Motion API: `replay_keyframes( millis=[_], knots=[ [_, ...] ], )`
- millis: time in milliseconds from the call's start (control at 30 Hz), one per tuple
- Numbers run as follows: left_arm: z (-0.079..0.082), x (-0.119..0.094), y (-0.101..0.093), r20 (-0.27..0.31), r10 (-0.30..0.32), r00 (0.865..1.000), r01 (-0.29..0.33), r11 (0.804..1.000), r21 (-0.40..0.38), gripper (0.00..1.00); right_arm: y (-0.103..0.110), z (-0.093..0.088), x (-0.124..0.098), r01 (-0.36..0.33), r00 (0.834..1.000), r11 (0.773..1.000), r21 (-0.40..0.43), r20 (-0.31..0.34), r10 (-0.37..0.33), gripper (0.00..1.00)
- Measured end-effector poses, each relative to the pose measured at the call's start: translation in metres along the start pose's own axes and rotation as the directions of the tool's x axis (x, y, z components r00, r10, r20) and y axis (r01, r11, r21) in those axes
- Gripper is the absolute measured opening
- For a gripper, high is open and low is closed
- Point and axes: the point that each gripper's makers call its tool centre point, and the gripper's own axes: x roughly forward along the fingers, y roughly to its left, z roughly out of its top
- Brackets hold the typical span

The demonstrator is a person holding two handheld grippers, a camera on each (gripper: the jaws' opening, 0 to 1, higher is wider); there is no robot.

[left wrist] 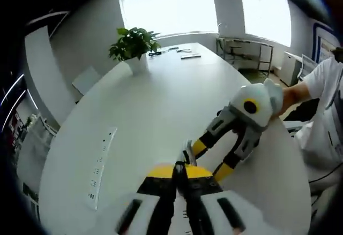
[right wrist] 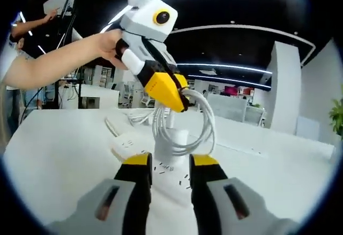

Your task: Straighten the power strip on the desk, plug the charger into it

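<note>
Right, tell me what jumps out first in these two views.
In the right gripper view, the left gripper hangs above the white desk, shut on a coiled white cable that loops down over a white charger block and a power strip. The right gripper waits open just below. In the left gripper view, a potted plant stands at the far end of the long desk, and another power strip lies to the left.

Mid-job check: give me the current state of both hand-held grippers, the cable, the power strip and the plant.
Left hand-held gripper: shut on the cable, raised above the desk.
Right hand-held gripper: open, holding nothing.
Charger cable: coiled, hanging from the left hand-held gripper.
Power strip: flat on the desk, charger not plugged in.
Potted plant: upright.
</note>
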Motion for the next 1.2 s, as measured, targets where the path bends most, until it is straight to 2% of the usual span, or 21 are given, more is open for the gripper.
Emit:
replay_keyframes(
  millis=[133, 267, 500, 967, 1000, 1033, 1200],
  knots=[
    [0.000, 0.000, -0.001, -0.015, -0.002, 1.000, 0.002, 1.000, 0.013, 0.07, 0.000, -0.006, -0.006, 0.008, 1.000, 1.000, -0.016, -0.015, -0.009, 0.27],
    [-0.004, -0.004, 0.000, -0.042, 0.011, 0.999, -0.010, 1.000, 0.030, 0.07, -0.002, -0.012, -0.001, 0.014, 1.000, 1.000, 0.002, -0.024, -0.014, 0.27],
    [-0.009, -0.005, 0.003, -0.061, 0.026, 0.998, -0.024, 0.999, 0.038, 0.07, 0.006, -0.013, 0.011, 0.002, 1.000, 1.000, -0.002, -0.018, -0.002, 0.27],
    [-0.007, -0.008, -0.001, -0.071, 0.037, 0.997, -0.034, 0.998, 0.044, 0.07, 0.010, -0.011, 0.013, -0.007, 1.000, 1.000, -0.022, -0.005, 0.007, 0.25],
    [-0.010, -0.007, 0.000, -0.092, 0.051, 0.994, -0.045, 0.997, 0.068, 0.07, 0.010, -0.011, 0.014, -0.008, 1.000, 1.000, -0.024, -0.005, 0.008, 0.25],
    [-0.009, -0.003, -0.002, -0.090, 0.053, 0.995, -0.045, 0.995, 0.087, 0.07, 0.011, -0.011, 0.014, -0.010, 1.000, 1.000, -0.022, -0.004, 0.010, 0.25],
    [-0.012, 0.001, -0.006, -0.121, 0.055, 0.991, -0.044, 0.995, 0.088, 0.07, 0.012, -0.012, 0.014, -0.016, 1.000, 1.000, -0.016, -0.008, 0.016, 0.25]
  ],
)
